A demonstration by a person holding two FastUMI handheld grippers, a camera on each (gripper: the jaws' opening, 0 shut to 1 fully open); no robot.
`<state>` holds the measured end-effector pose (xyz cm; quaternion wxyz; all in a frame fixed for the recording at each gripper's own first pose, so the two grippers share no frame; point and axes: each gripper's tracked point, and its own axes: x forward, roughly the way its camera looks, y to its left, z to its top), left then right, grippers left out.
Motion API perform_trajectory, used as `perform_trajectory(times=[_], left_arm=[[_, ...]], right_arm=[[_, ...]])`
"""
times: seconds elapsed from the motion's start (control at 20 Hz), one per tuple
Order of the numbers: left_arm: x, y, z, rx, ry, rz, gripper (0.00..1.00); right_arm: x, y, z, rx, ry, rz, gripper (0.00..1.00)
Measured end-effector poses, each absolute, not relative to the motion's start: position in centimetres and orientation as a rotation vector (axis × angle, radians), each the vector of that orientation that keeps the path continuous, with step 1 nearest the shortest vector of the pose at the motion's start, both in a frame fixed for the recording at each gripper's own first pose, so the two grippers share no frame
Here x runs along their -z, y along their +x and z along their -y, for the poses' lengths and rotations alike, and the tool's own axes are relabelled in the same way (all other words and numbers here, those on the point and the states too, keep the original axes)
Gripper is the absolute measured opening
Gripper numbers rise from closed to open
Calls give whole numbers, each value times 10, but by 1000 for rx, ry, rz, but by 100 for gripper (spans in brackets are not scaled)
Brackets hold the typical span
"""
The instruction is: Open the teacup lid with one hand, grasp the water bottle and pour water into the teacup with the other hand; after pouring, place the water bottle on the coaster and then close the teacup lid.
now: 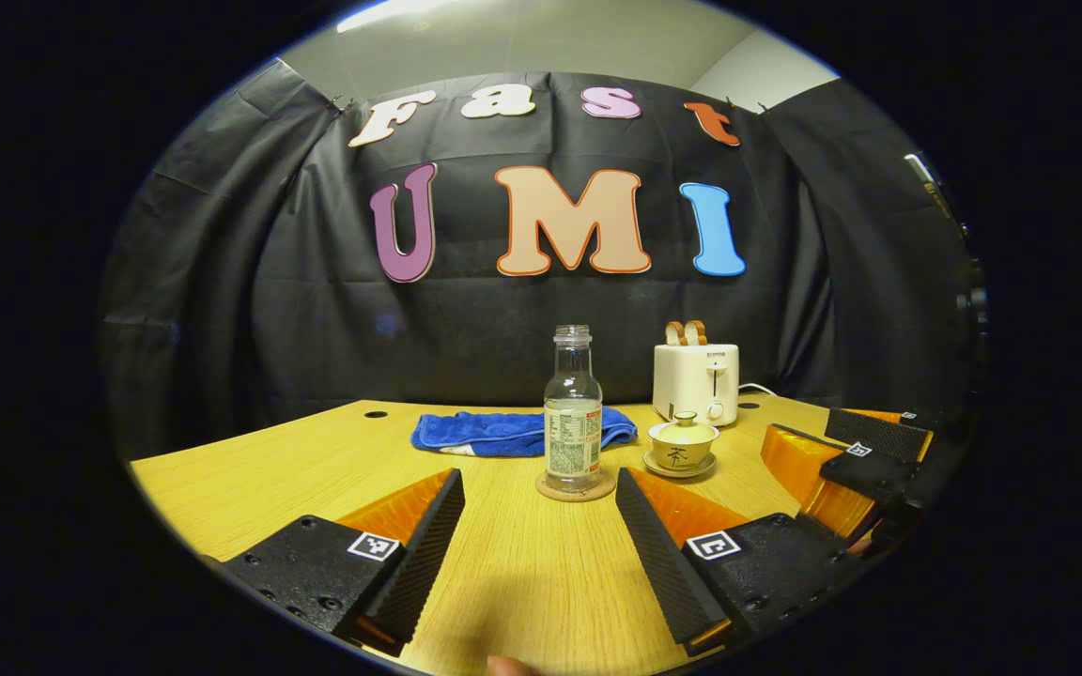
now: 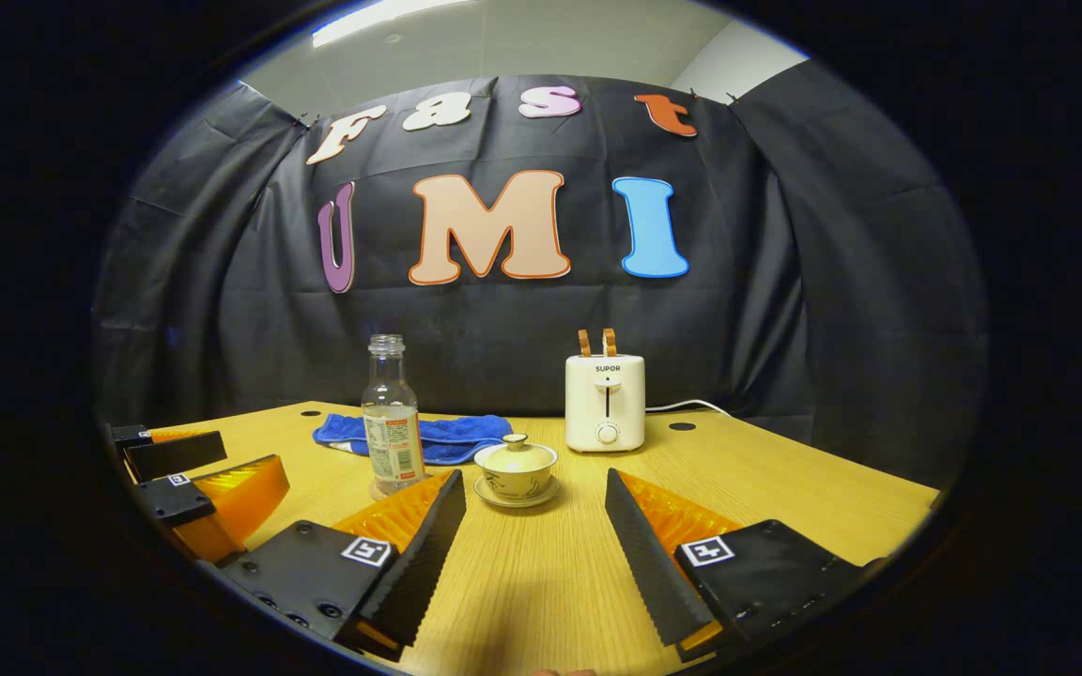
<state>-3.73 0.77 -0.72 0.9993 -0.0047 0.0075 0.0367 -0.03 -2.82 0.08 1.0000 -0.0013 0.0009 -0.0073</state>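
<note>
A clear, uncapped water bottle (image 1: 573, 418) (image 2: 392, 421) with a label stands upright on a round cork coaster (image 1: 576, 487). To its right sits a cream teacup (image 1: 682, 445) (image 2: 516, 466) on a saucer, its lid (image 1: 685, 422) (image 2: 516, 445) on. My left gripper (image 1: 536, 549) is open, low over the table, a short way in front of the bottle. My right gripper (image 2: 533, 554) is open too, in front of the teacup; it also appears at the right edge of the left gripper view (image 1: 865, 451). The left gripper shows at the left of the right gripper view (image 2: 186, 469).
A blue cloth (image 1: 513, 432) (image 2: 428, 436) lies behind the bottle. A cream toaster (image 1: 696, 380) (image 2: 605, 401) with two slices of bread stands at the back, its white cord trailing right. The wooden table (image 1: 297, 460) has cable holes near its far edge.
</note>
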Motion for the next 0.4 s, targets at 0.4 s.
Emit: perform_trajectory(times=[0.4], left_arm=[[7,-54,5,-73,-10,-15,94]], right_arm=[[0,-33,15,-10,-1,-1,92]])
